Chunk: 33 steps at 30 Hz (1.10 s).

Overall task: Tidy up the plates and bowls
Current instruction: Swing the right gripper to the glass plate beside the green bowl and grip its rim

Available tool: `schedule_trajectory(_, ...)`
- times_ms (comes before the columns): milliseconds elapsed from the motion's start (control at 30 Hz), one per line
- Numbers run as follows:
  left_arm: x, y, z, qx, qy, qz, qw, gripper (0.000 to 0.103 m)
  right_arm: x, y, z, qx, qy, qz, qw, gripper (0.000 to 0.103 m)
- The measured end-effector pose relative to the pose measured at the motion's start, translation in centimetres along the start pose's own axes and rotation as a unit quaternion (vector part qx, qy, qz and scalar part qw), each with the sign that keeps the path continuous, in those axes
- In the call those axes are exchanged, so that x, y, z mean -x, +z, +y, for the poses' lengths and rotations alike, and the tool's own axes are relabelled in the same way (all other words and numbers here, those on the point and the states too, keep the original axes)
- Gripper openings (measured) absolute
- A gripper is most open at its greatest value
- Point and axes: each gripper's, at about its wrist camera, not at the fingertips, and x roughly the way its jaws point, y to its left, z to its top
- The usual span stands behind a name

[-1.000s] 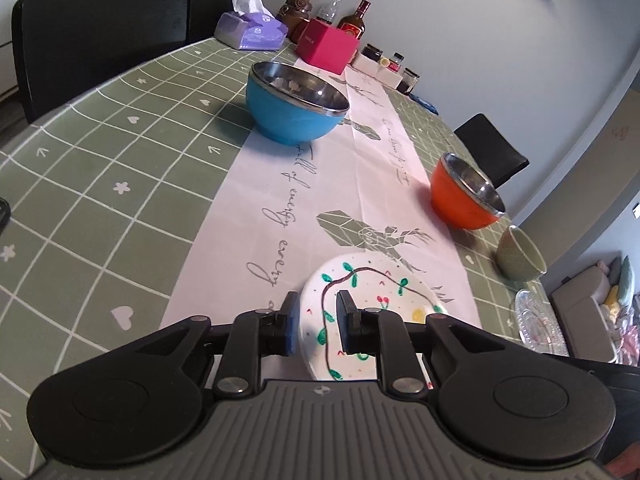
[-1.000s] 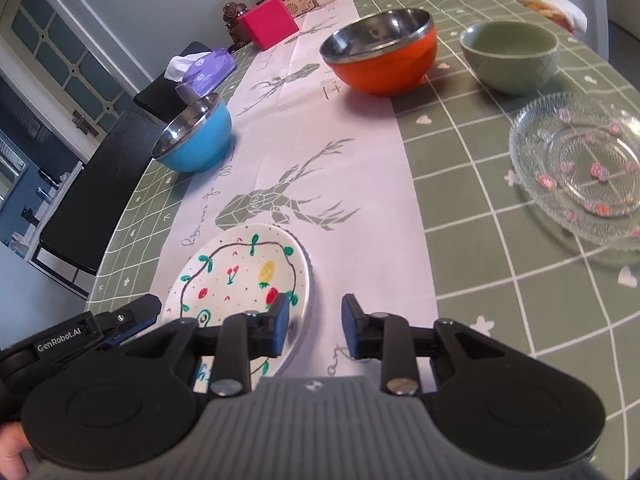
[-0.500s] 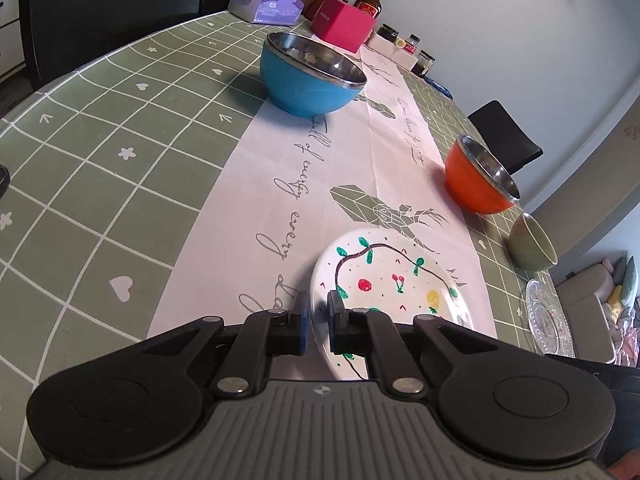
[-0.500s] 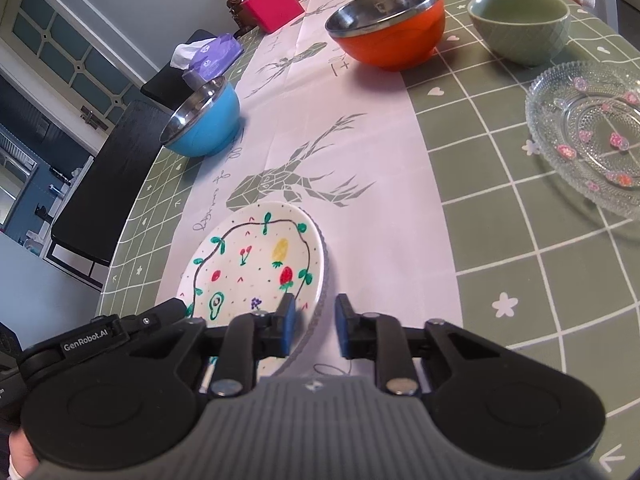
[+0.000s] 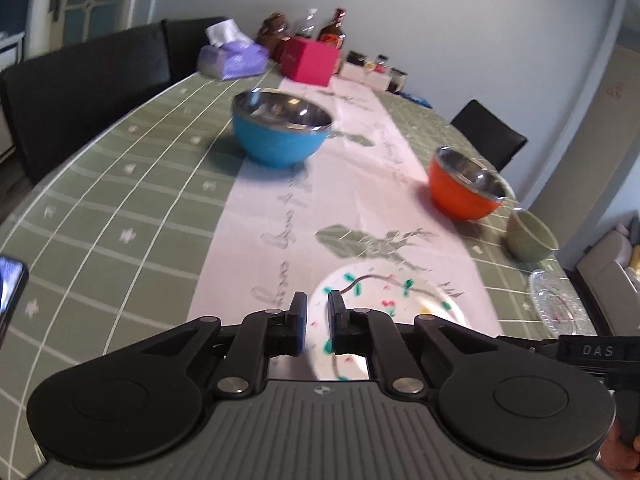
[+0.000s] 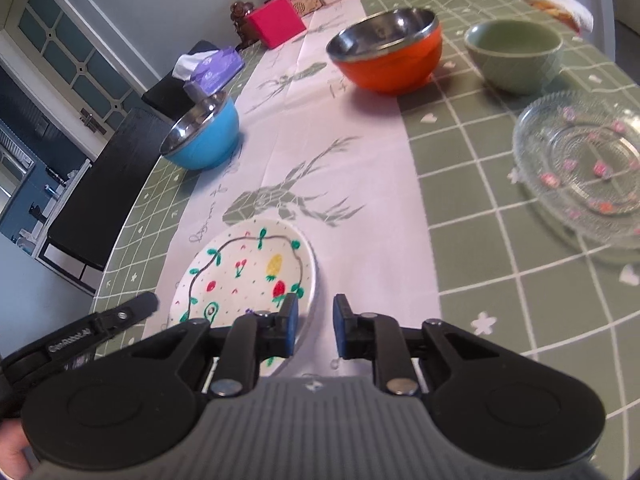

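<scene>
A white plate painted with fruit and vines (image 5: 384, 300) (image 6: 248, 272) lies on the pale table runner near the front edge. My left gripper (image 5: 317, 316) is shut on its near left rim, and one of its fingers (image 6: 132, 310) shows beside the plate. My right gripper (image 6: 315, 318) is opening. Its left pad overlaps the plate's near right rim and neither pad presses on it. Farther back stand a blue bowl (image 5: 280, 136) (image 6: 204, 140), an orange bowl (image 5: 464, 188) (image 6: 388, 56) and a green bowl (image 5: 530, 240) (image 6: 514, 54). A glass plate (image 5: 556, 308) (image 6: 580, 168) sits at the right.
At the far end of the green checked tablecloth (image 5: 120, 200) are a purple tissue pack (image 5: 232, 60), a pink box (image 5: 308, 60), bottles and small jars. Black chairs (image 5: 80, 80) line the left side. A phone (image 5: 10, 292) lies at the left edge.
My left jaws have closed onto the plate's rim. My right jaws closed on the opposite rim half a second ago and have now spread off it. The left view has swung slightly.
</scene>
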Motion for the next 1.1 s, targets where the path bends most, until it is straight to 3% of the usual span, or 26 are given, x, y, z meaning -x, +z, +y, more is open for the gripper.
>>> schedule_trajectory(200, 0.1, 2.0, -4.0, -0.037, -0.079, 0.0, 0.9962, 0.011, 2.1, 1.0, -1.7, 0.011, -0.042, -0.034, 0.998, 0.025)
schedule_trajectory(400, -2.2, 2.6, -8.7, -0.062, -0.152, 0.034, 0.9859, 0.012, 4.5, 2.3, -4.8, 0.005, -0.087, -0.067, 0.994, 0.03)
schedule_trajectory(600, -5.6, 2.4, -13.3, -0.075, -0.195, 0.072, 0.9753, 0.012, 6.1, 3.8, -8.6, -0.002, -0.136, -0.077, 0.988, 0.032)
schedule_trajectory(667, -6.6, 2.1, -14.5, -0.074, -0.209, 0.081, 0.9718, 0.021, 6.5, 4.2, -10.0, -0.007, -0.151, -0.079, 0.985, 0.034)
schedule_trajectory(867, -9.9, 1.1, -18.2, -0.095, -0.207, 0.107, 0.9678, 0.022, 7.4, 5.0, -14.2, -0.045, -0.179, -0.083, 0.979, 0.039)
schedule_trajectory(933, -11.0, 0.8, -19.0, -0.101, -0.21, 0.109, 0.9663, 0.03, 7.7, 5.2, -15.3, -0.059, -0.185, -0.087, 0.977, 0.046)
schedule_trajectory(967, -11.6, 0.6, -19.4, -0.103, -0.208, 0.108, 0.9666, 0.033, 7.8, 5.2, -15.7, -0.066, -0.187, -0.088, 0.976, 0.051)
schedule_trajectory(1100, -13.9, 0.2, -20.2, -0.1, -0.191, 0.113, 0.9698, 0.034, 7.9, 5.4, -17.6, -0.094, -0.187, -0.087, 0.974, 0.052)
